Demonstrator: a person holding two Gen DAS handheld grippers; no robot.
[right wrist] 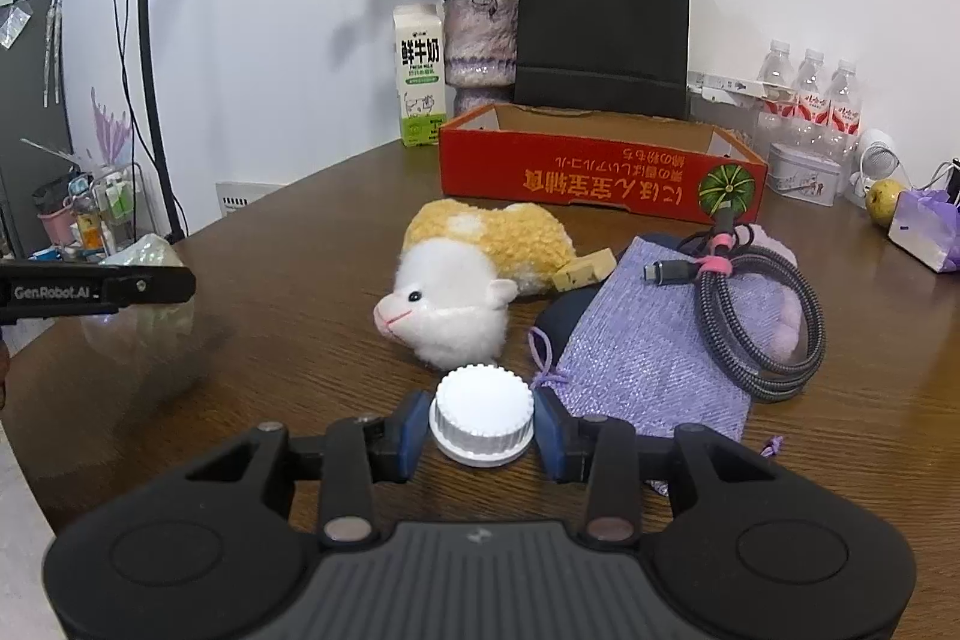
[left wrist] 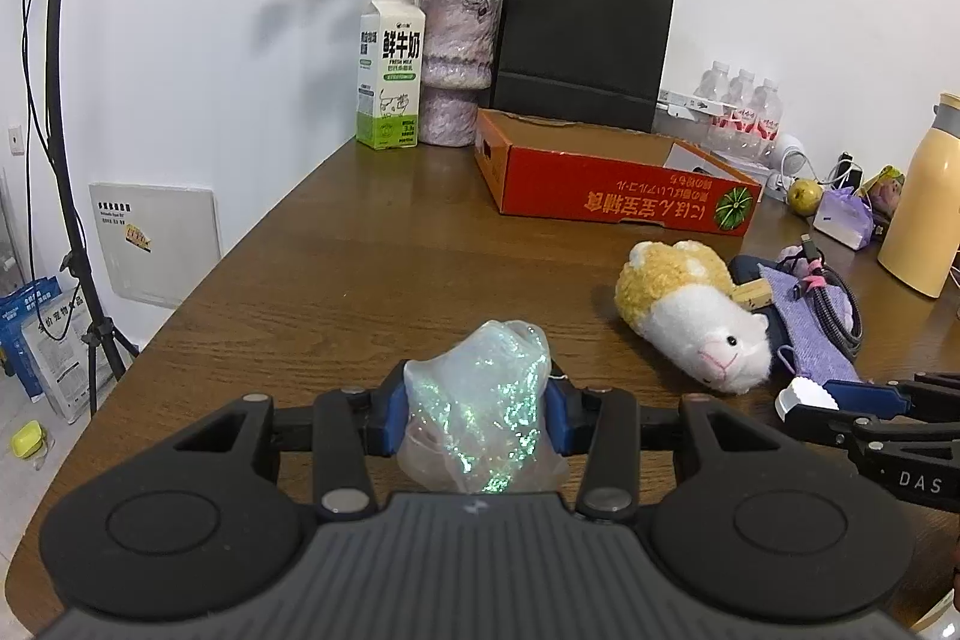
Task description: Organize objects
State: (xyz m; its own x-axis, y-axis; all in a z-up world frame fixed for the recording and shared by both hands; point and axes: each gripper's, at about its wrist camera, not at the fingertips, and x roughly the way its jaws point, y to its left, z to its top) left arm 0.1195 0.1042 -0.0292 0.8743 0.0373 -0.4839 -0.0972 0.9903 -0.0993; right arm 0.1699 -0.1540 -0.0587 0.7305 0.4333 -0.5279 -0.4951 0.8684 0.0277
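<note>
On a brown wooden tabletop [left wrist: 360, 244], loose items lie scattered in front of a shallow red cardboard box [left wrist: 606, 178], which stands open at the back near a milk carton [left wrist: 390, 70], a vase of dried roses [left wrist: 456, 64] and a black paper bag [left wrist: 582, 40]. The box looks like the likely place for gathering things, though that is a judgement from the task.

The left tongs [left wrist: 477, 412] are narrowed around a crumpled, shimmery clear plastic bag [left wrist: 480, 400]. Its blue pads press into both sides of the bag, which bulges above and below them, so it is gripped, probably to be carried off to its place.

The right tongs [right wrist: 482, 427] are partly closed on a white ribbed bottle cap [right wrist: 482, 415]. The pads sit against its 2 sides, with the cap low over the tabletop; whether it is lifted clear cannot be told.

Just beyond the cap lies a plush hamster [right wrist: 474, 274], yellow and white, on its side. Beside it, to the right in that view, a purple woven pouch [right wrist: 648, 352] lies flat with a coiled braided cable [right wrist: 762, 316] resting on top. These 3 are untouched.

Further right stand water bottles [right wrist: 810, 88], a small tin [right wrist: 804, 175] and a yellow fruit [right wrist: 882, 199].
</note>
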